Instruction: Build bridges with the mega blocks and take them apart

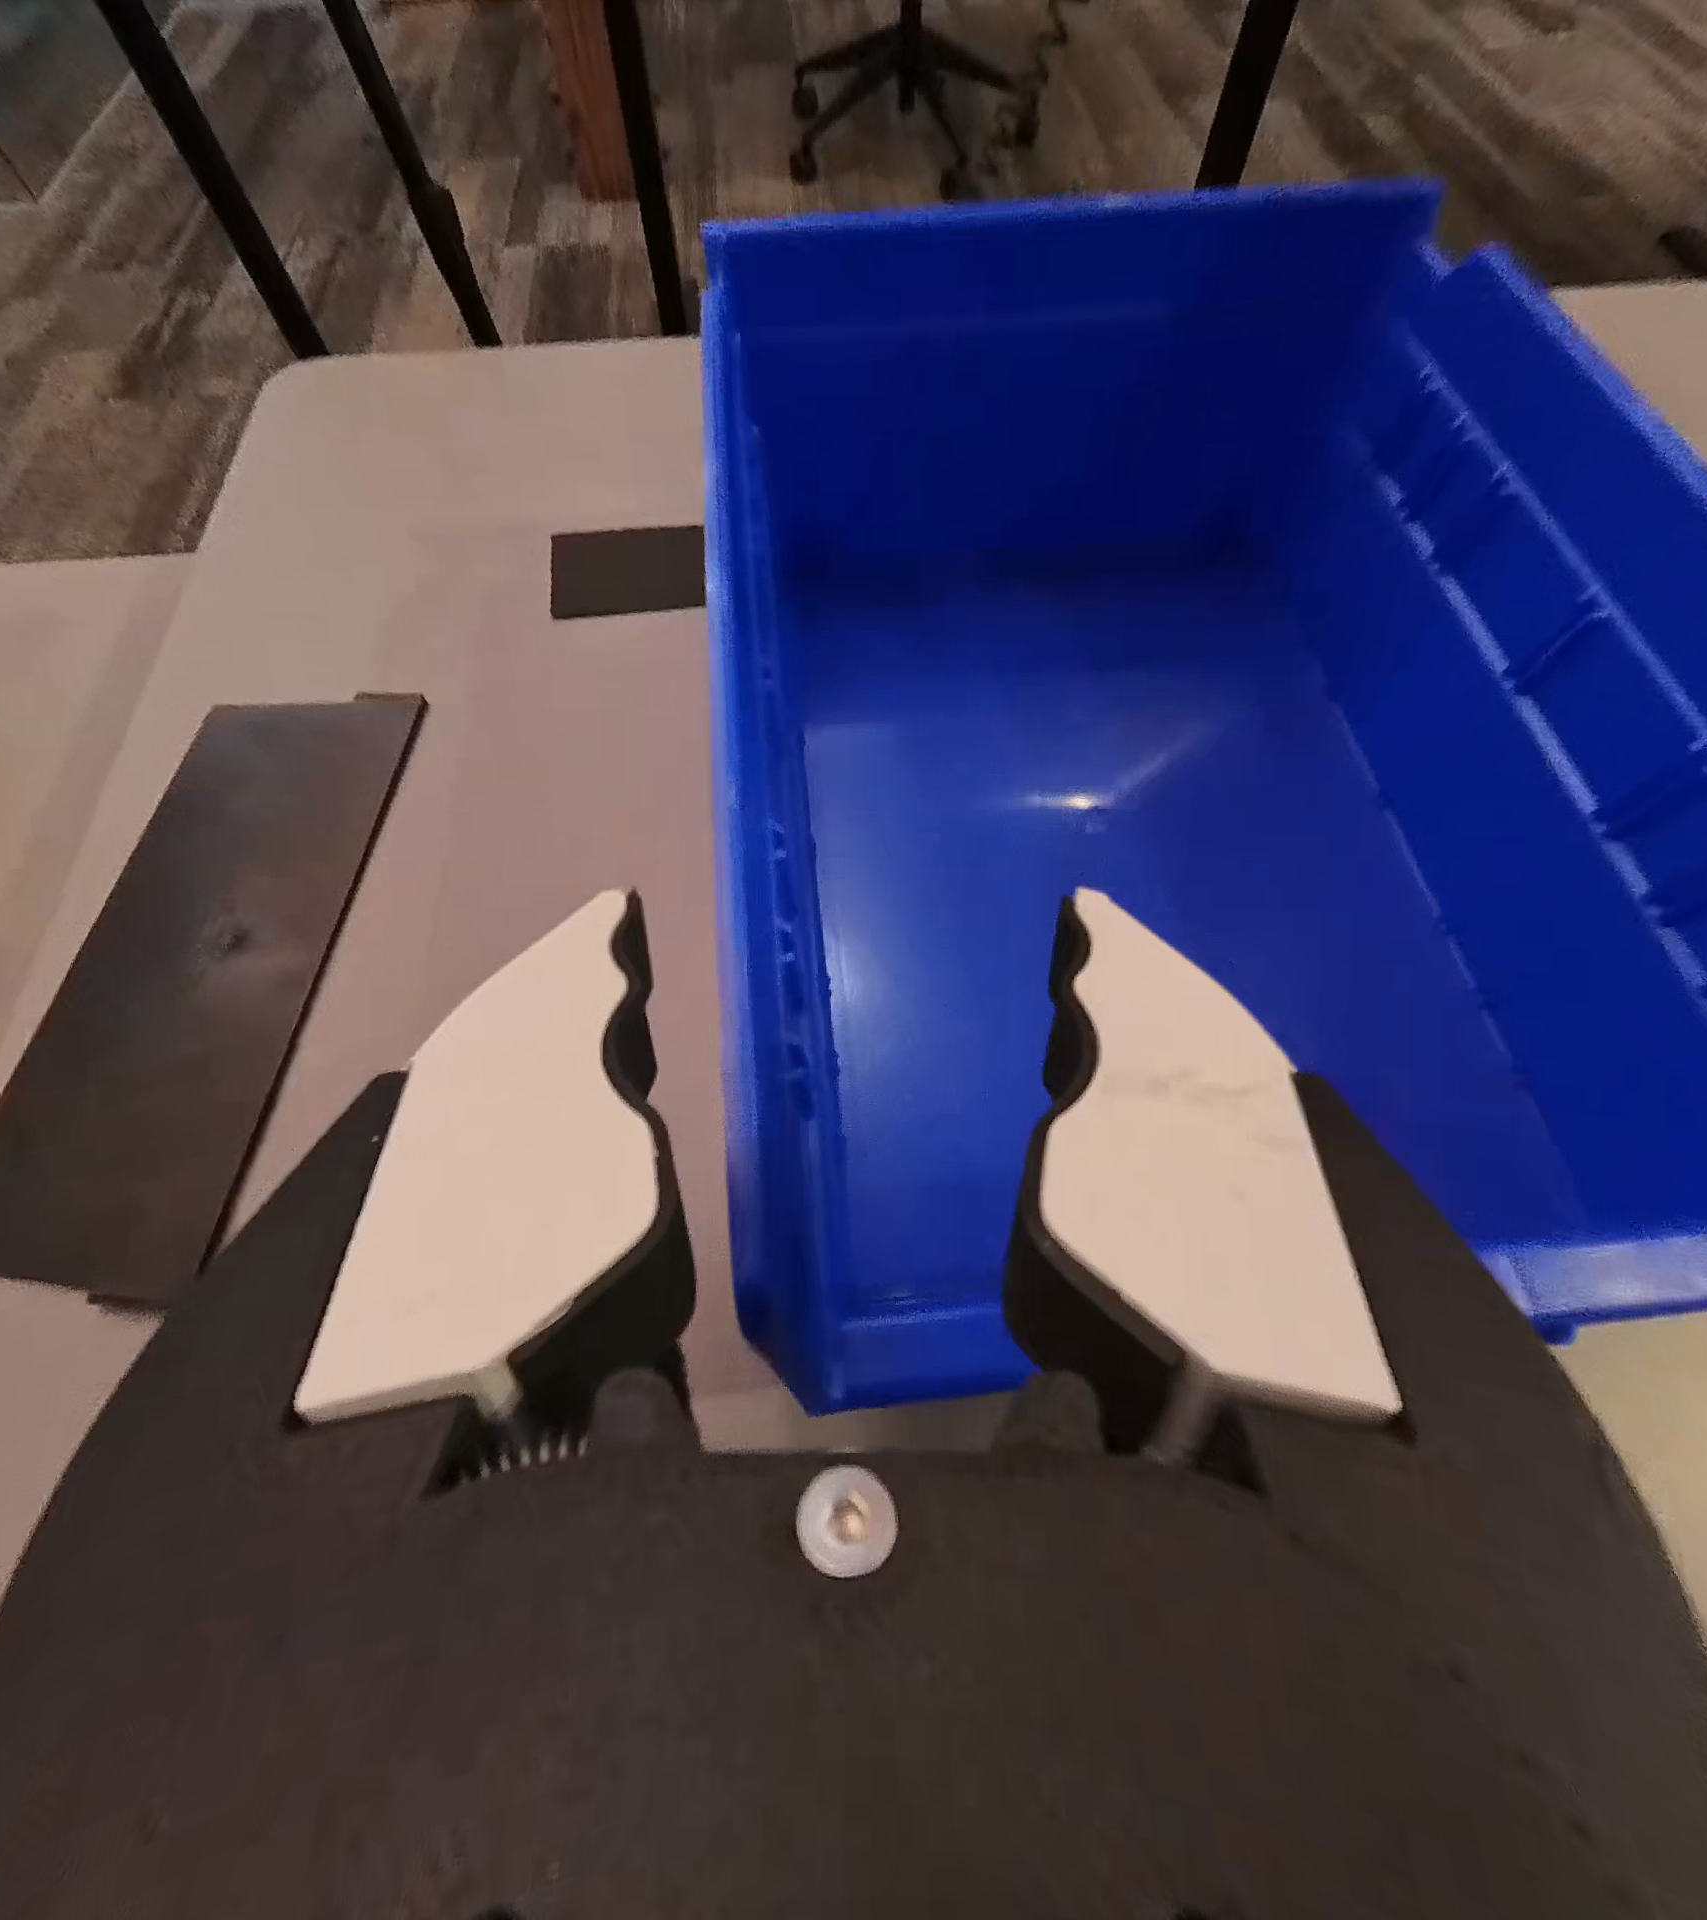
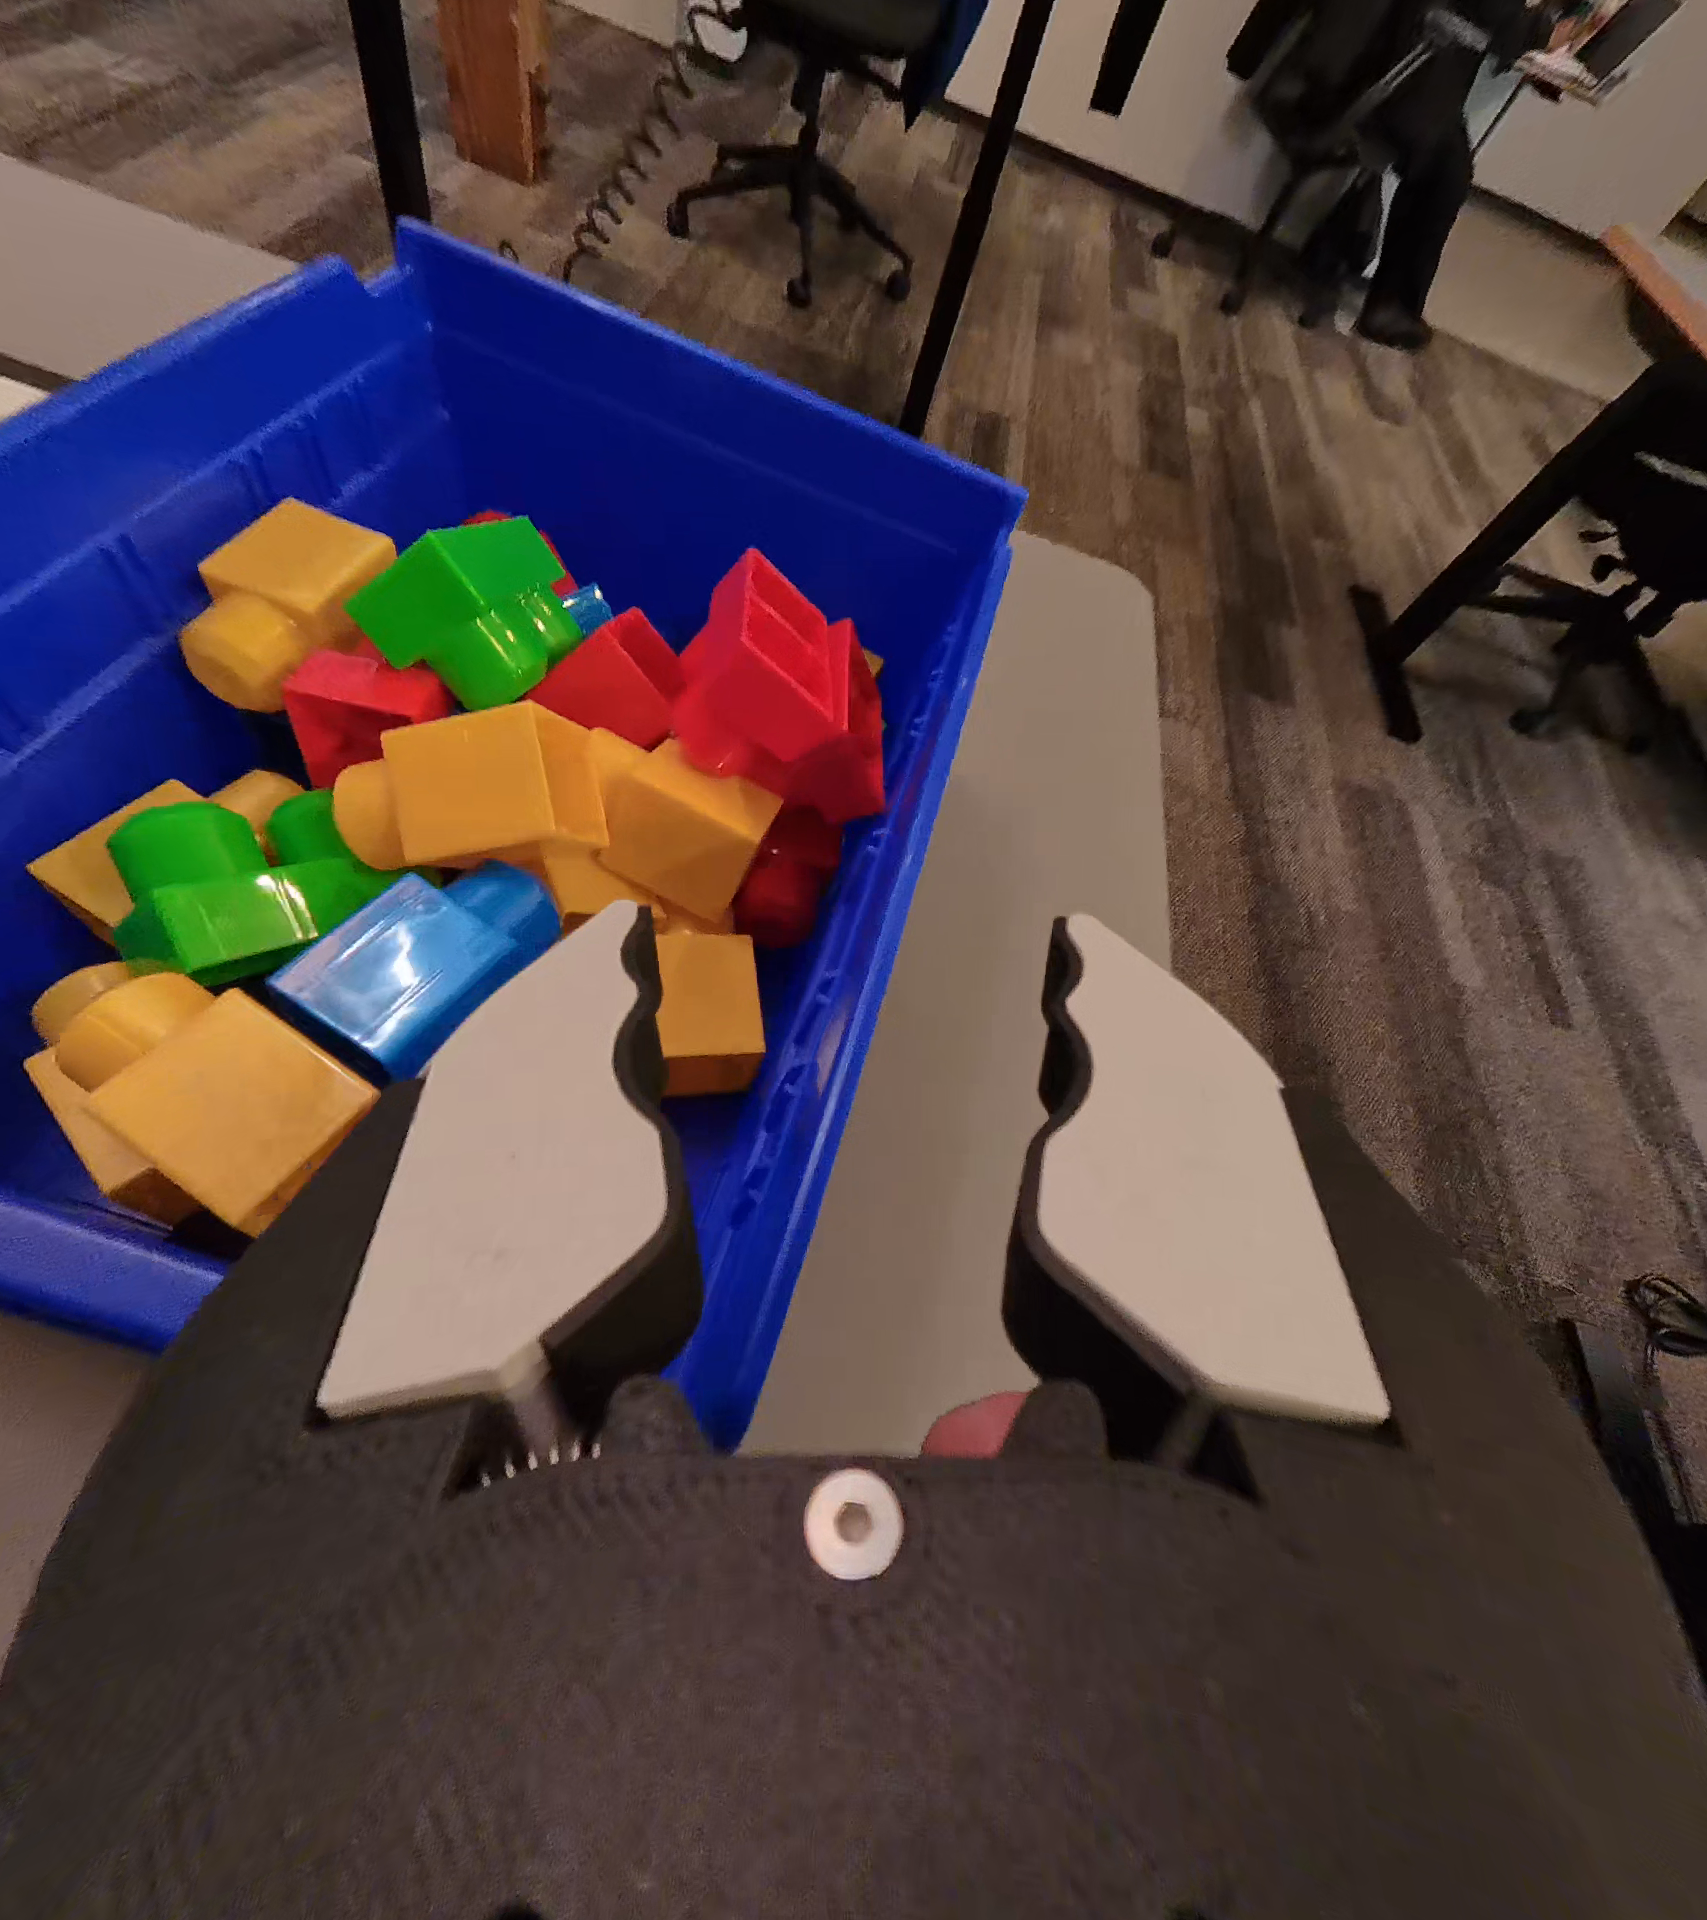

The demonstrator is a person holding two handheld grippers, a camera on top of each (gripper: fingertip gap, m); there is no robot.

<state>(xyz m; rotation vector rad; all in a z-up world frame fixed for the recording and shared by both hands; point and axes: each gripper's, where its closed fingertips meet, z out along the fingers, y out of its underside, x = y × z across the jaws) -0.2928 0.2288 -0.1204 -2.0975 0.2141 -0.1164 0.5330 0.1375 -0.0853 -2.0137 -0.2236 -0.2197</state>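
- Two grippers, both spread wide and holding nothing: the left gripper [image 1: 854, 904] hangs over the near left wall of an empty blue bin [image 1: 1088, 436], the right gripper [image 2: 849, 930] over the right wall of a second blue bin [image 2: 683, 436] that holds the mega blocks [image 2: 475, 790].
- No bridge shows, so the step in hand is likely a first pick from the pile.
- The right gripper does well to swing toward 10 o'clock, clear of the bin wall, and choose a block lying on top, such as the yellow block [image 2: 496, 779] at the centre, closing across its flat sides rather than its stud.
- The blocks lie jumbled and leaning, so a slow descent keeps neighbours from shifting.
- The grey table [image 1: 475, 468] offers bare building room at 9 o'clock of the empty bin, beside a dark flat panel [image 1: 194, 987]; its material is hard to tell.
- Beyond, at 12 o'clock, striped carpet, black stand legs and office chairs [image 2: 797, 156] fill the room.
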